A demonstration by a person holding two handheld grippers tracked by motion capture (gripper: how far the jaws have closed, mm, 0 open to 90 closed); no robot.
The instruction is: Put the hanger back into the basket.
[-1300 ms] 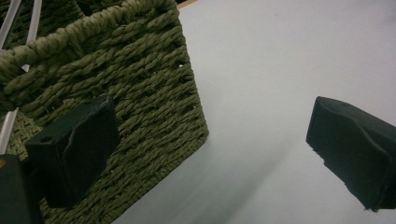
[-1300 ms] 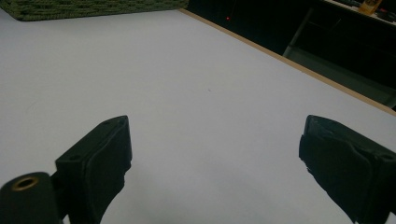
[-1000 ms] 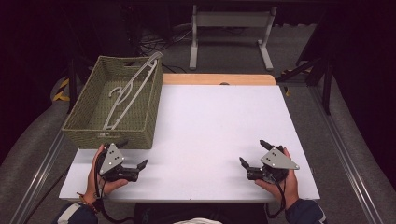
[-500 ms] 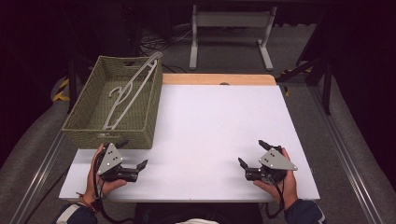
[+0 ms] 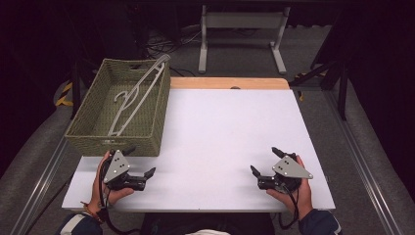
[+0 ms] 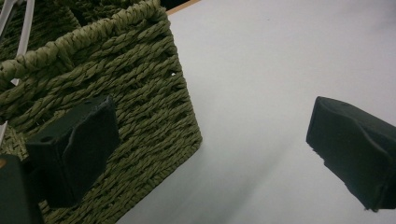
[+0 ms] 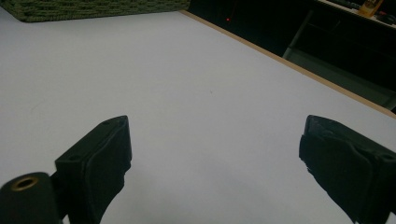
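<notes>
Hangers (image 5: 132, 100) lie in the woven basket (image 5: 147, 142) at the table's (image 5: 220, 122) far left. Left tool (image 5: 139, 177), just before the basket, and right tool (image 5: 264, 175), well apart, gape empty. Probably best: reach over the rim and pinch one hanger squarely.

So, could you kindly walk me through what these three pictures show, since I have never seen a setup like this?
No robot here: a person sits at a white table and holds a hand-held gripper in each hand. The high view looks down from above; the left gripper is at the lower left, the right gripper at the lower right. The other two pictures come from cameras riding on those grippers, looking out between their two black jaws. Both grippers are open and hold nothing. On the table's far left stands a green woven basket with white clothes hangers leaning inside it. The left gripper view shows that basket's corner close up.
</notes>
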